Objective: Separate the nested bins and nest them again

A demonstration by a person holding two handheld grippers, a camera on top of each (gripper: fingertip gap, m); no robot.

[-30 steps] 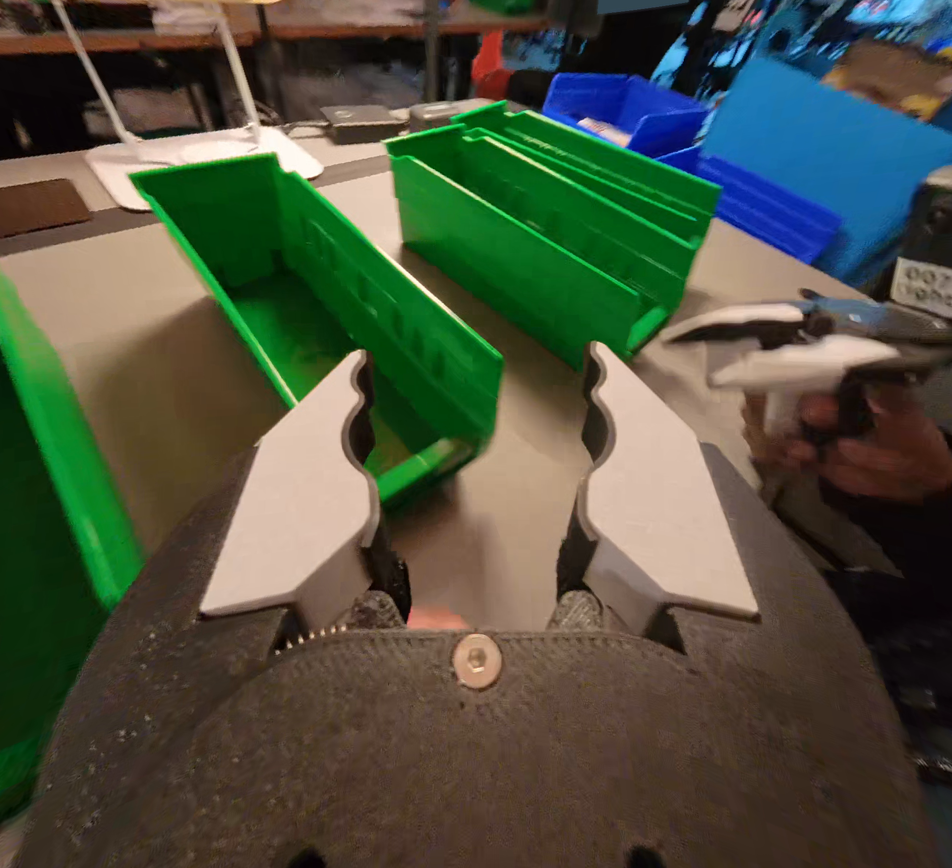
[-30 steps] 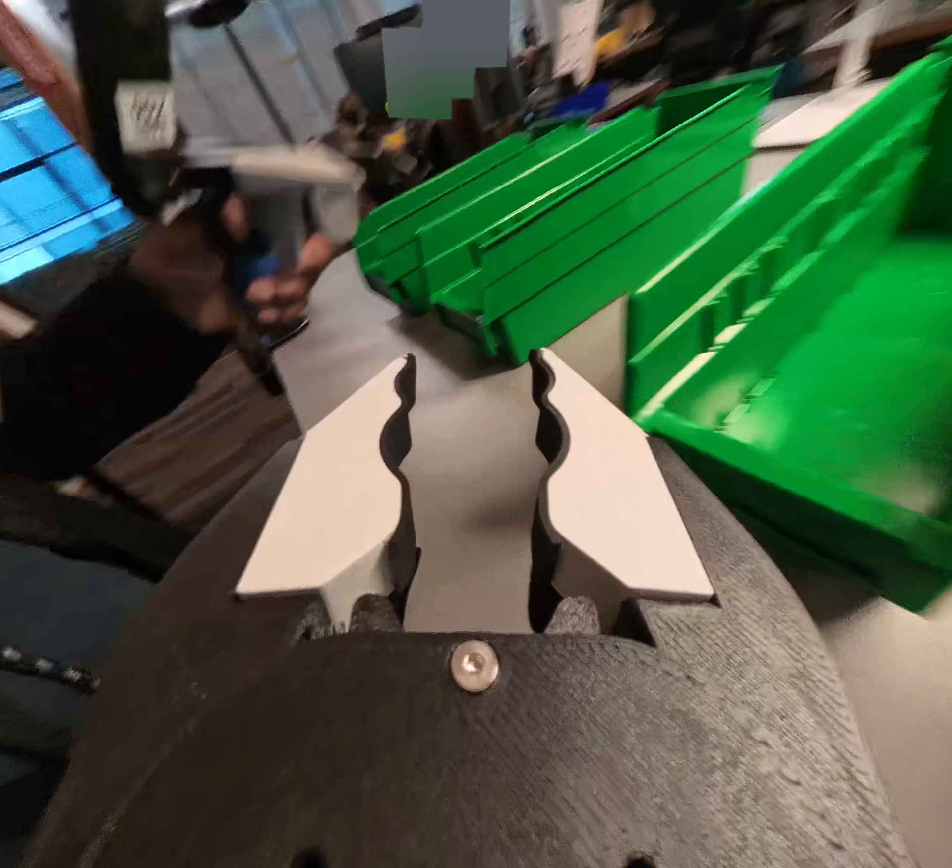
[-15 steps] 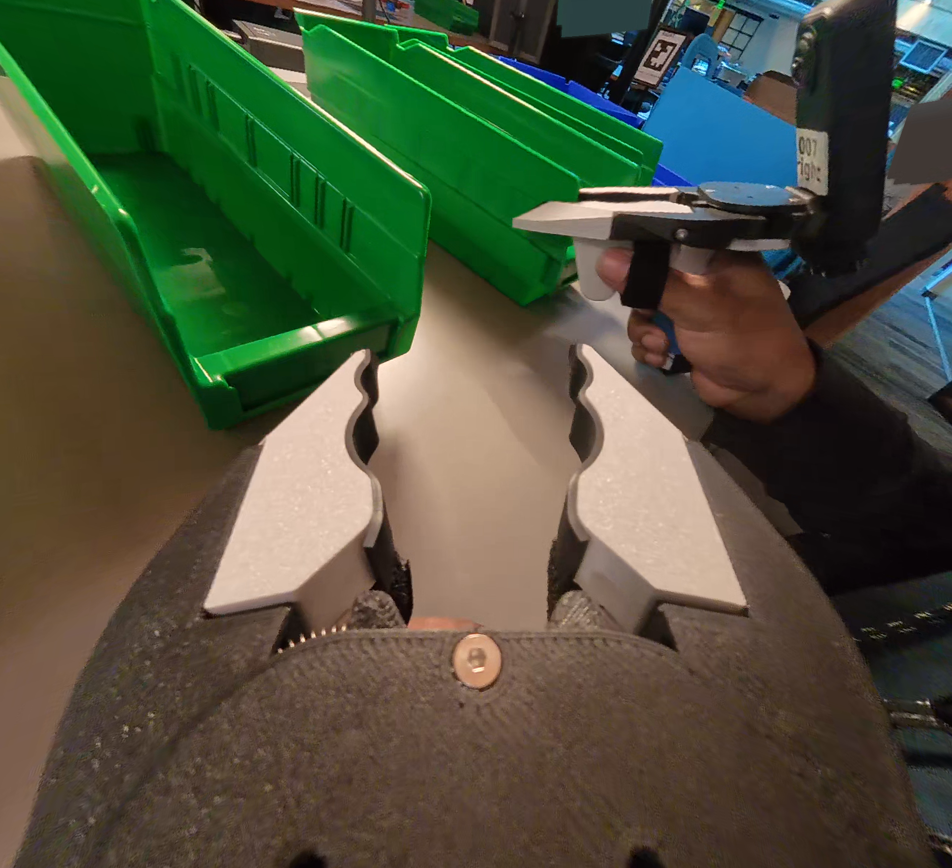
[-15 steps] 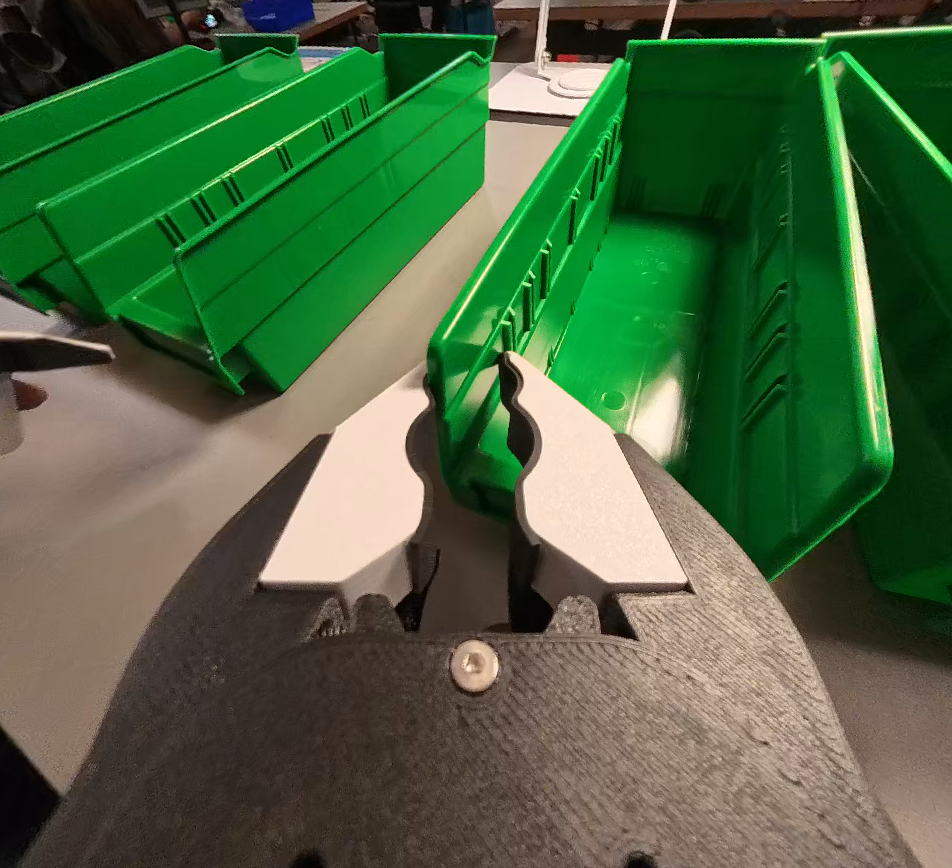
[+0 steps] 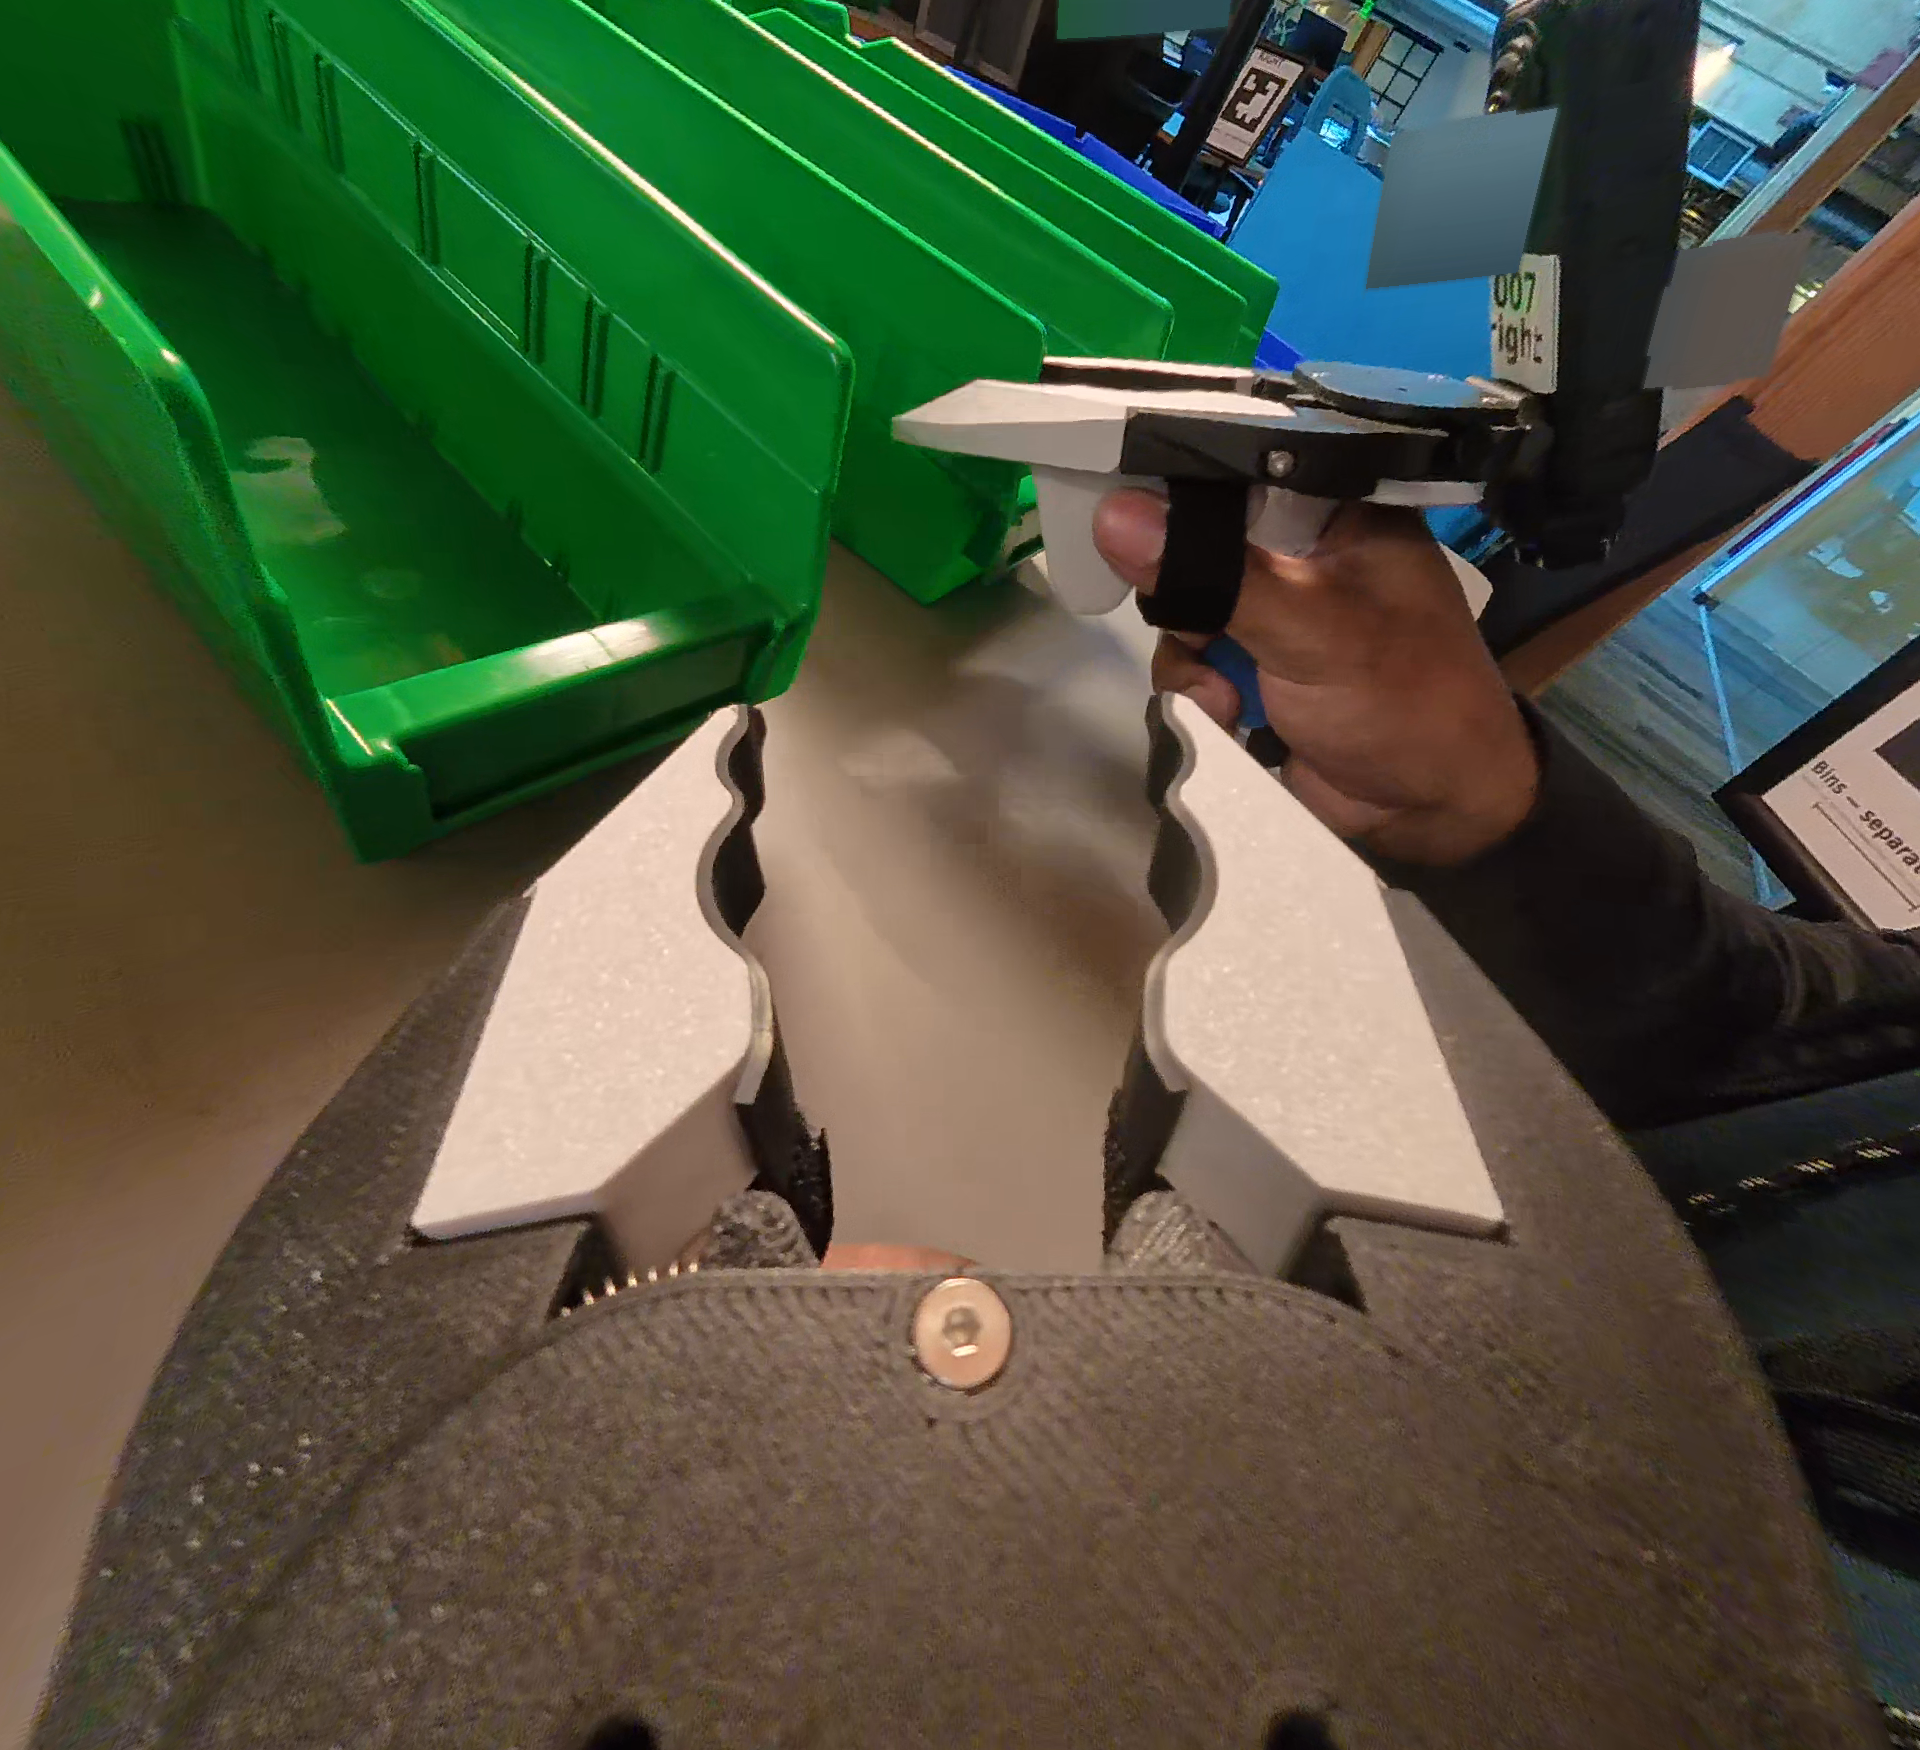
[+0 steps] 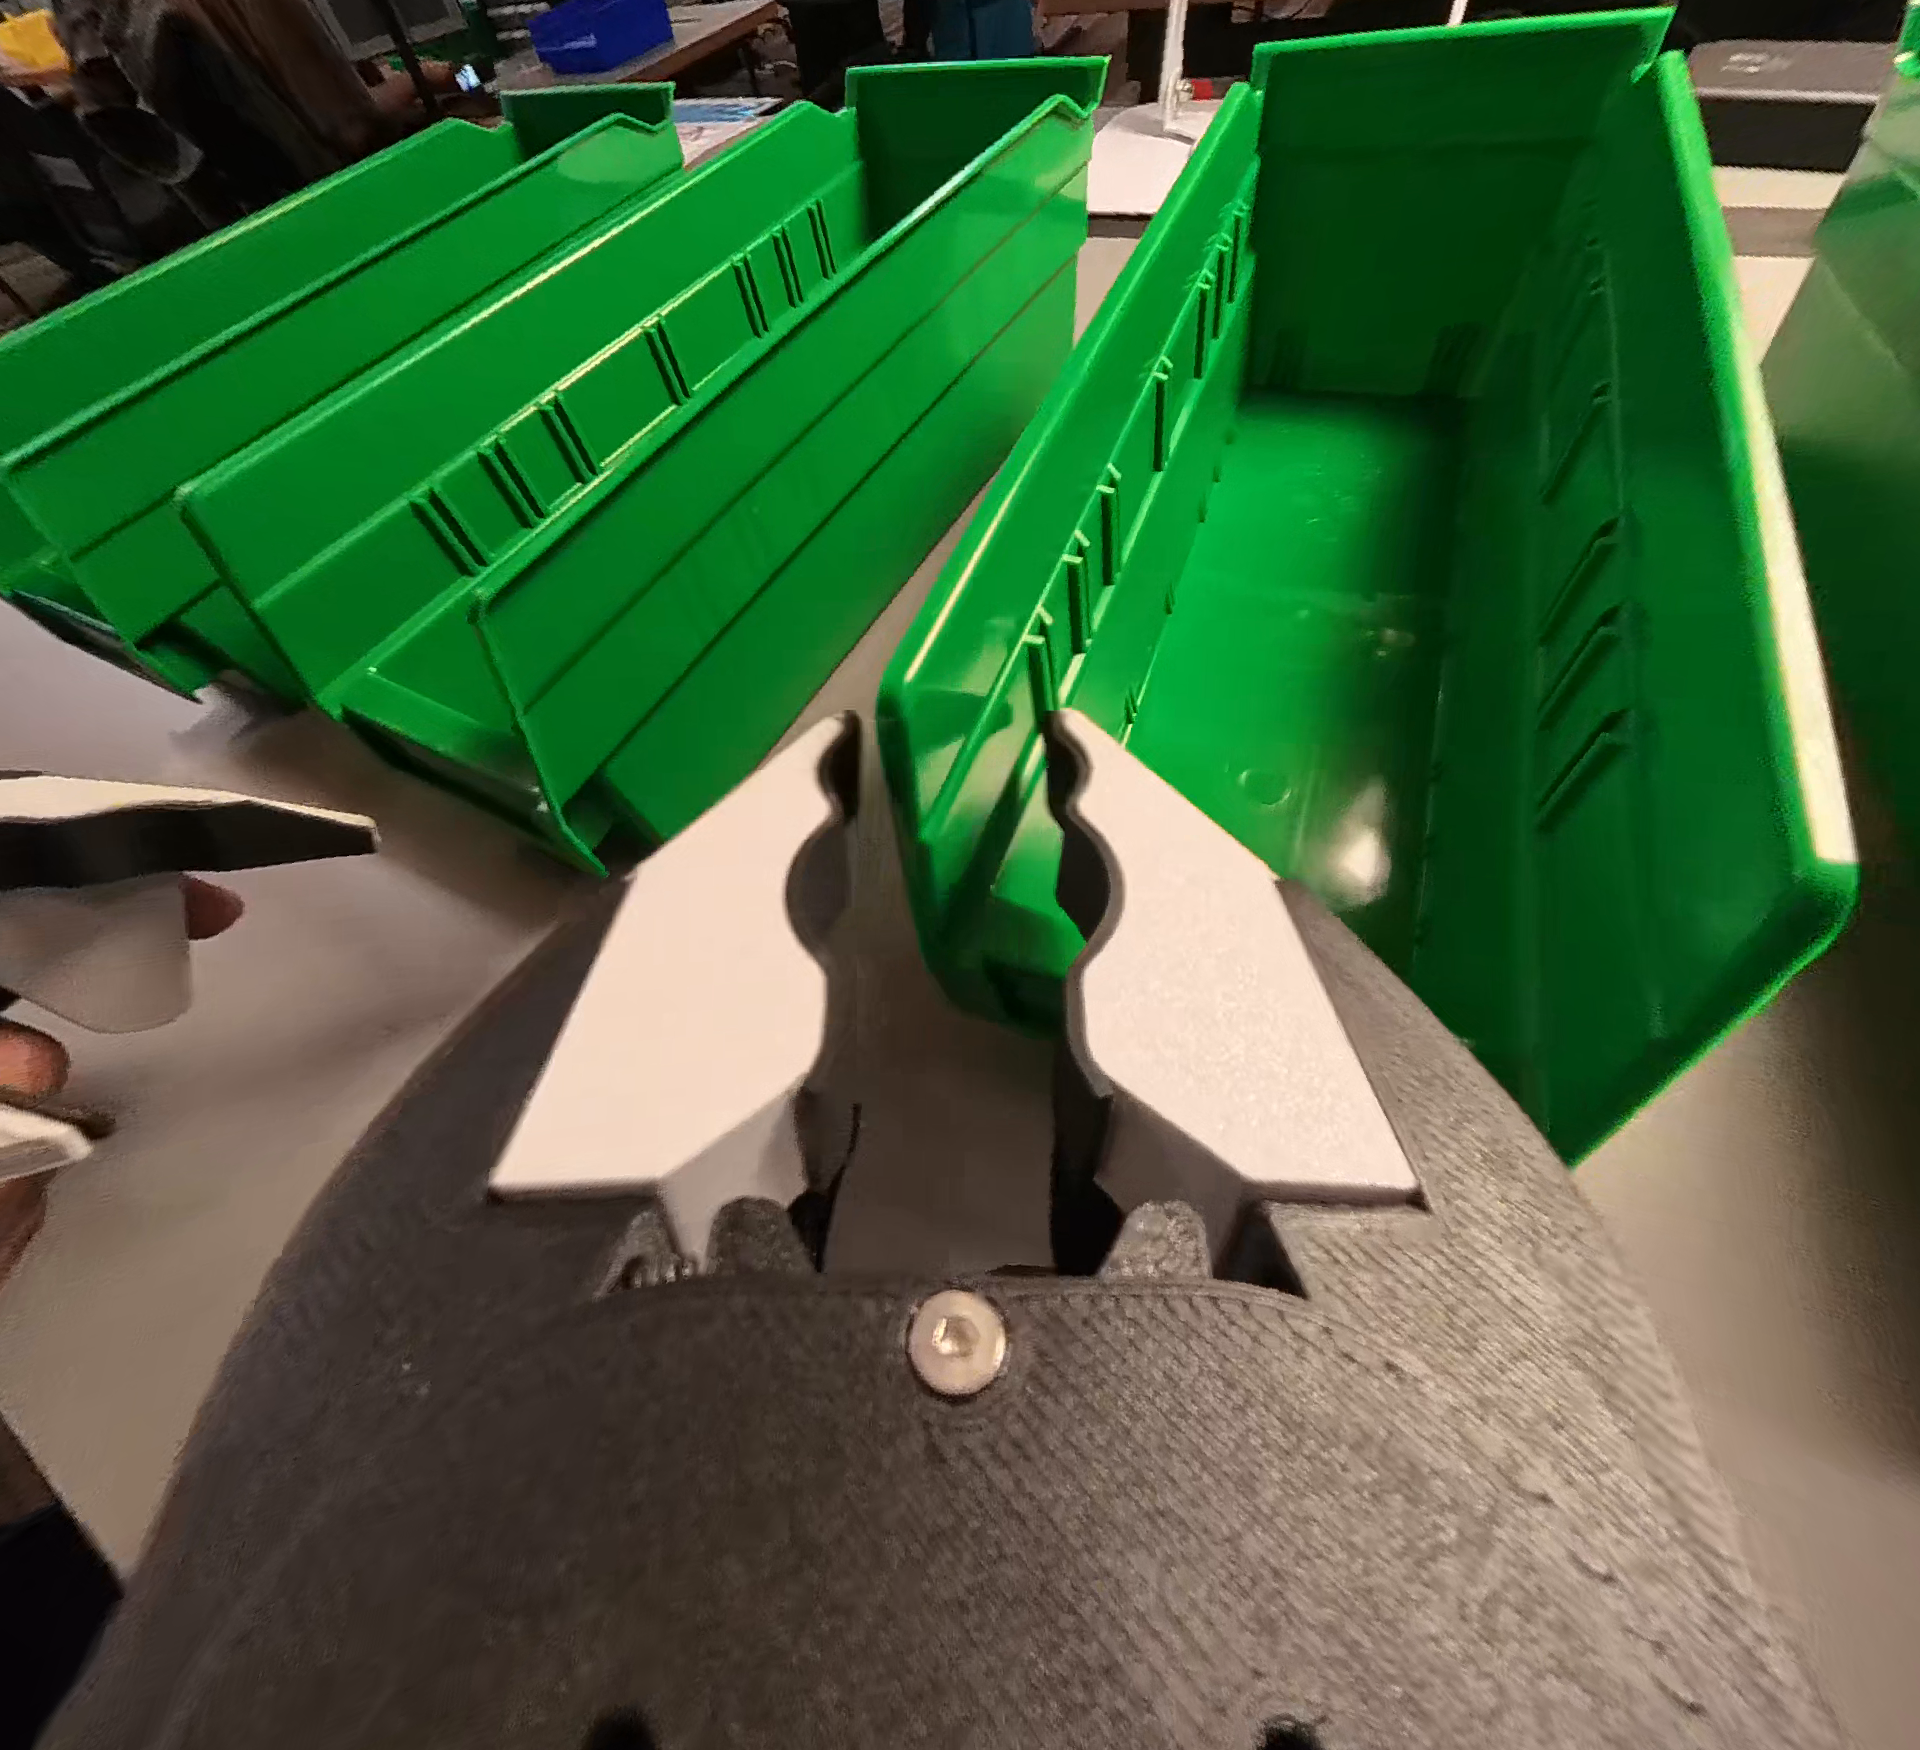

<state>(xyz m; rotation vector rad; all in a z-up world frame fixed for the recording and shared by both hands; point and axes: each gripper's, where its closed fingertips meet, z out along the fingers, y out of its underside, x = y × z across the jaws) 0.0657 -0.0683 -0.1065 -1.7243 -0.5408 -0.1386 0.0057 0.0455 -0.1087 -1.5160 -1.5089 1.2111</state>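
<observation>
Right wrist view: glossy green plastic bin (image 6: 1403,557), long, open-topped, ribbed walls, lies on matte grey table (image 6: 312,1025) w/ long axis running away from camera, low front end nearest. Right gripper (image 6: 956,744) straddles its left wall at the front corner, part open, gap visible between left pad & wall. Nested green bins (image 6: 540,453) just left. Left gripper (image 5: 951,734) wide open, bare

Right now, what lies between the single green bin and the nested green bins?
In the right wrist view, only bare grey table lies between the single bin and the nested bins.
</observation>
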